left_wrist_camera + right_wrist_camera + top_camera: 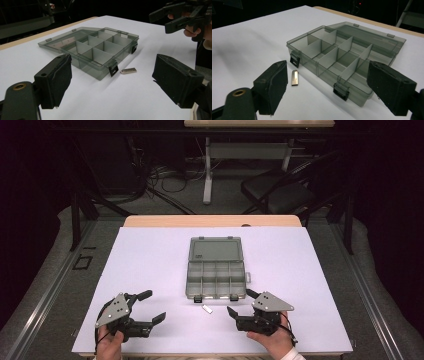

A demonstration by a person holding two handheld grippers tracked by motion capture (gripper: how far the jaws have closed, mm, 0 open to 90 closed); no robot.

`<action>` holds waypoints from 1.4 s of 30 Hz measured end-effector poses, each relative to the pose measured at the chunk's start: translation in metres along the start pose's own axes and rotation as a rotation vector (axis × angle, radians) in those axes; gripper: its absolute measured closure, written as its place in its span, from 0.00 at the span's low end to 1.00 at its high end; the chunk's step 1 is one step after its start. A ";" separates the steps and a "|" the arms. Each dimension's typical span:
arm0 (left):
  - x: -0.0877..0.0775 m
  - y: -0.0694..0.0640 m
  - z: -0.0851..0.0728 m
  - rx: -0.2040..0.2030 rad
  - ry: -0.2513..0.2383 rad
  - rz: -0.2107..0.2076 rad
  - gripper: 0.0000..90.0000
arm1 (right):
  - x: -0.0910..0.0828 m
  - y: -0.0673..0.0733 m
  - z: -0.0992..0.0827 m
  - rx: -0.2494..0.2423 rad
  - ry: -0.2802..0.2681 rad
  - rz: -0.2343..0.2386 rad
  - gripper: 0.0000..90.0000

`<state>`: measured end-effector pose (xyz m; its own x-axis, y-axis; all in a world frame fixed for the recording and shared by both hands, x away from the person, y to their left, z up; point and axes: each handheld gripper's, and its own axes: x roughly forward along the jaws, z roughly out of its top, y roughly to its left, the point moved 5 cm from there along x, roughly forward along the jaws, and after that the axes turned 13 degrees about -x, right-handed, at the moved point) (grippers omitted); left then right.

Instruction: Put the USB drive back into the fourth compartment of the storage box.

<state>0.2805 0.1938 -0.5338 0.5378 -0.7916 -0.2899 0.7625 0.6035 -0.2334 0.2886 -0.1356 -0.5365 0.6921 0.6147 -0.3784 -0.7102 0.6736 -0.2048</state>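
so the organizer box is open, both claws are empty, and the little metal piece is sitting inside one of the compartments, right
Not quite. The little metal piece lies on the table, just outside the front of the open organizer box, as the right gripper view shows. Both claws, left and right, are empty.

The box (pixel 342 60) is made of smoky, see-through plastic with a slight gloss, and its latches (pixel 341 91) of black plastic. The small tab (pixel 295 77) beside it is seen as brushed metal. The table (pixel 150 270) is covered by a smooth, matt white sheet, edged in pale wood (pixel 210 221).
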 end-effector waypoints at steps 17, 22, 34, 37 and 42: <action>0.000 -0.001 0.000 0.007 0.001 -0.001 0.18 | 0.033 0.011 0.017 0.005 0.021 0.068 0.23; -0.001 -0.001 0.000 0.006 0.001 -0.001 0.18 | 0.041 0.015 0.022 -0.013 0.027 0.074 0.26; 0.000 -0.001 -0.001 0.008 0.004 -0.001 0.18 | 0.053 0.020 0.024 -0.014 0.042 0.108 0.29; 0.000 -0.001 -0.001 0.007 0.005 -0.001 0.18 | 0.055 0.022 0.025 -0.021 0.047 0.113 0.29; 0.000 -0.002 -0.001 0.008 0.006 -0.001 0.18 | 0.060 0.025 0.026 -0.023 0.055 0.116 0.30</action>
<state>0.2790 0.1932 -0.5341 0.5345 -0.7919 -0.2953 0.7661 0.6015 -0.2263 0.3155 -0.0718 -0.5410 0.5977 0.6639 -0.4494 -0.7881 0.5894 -0.1776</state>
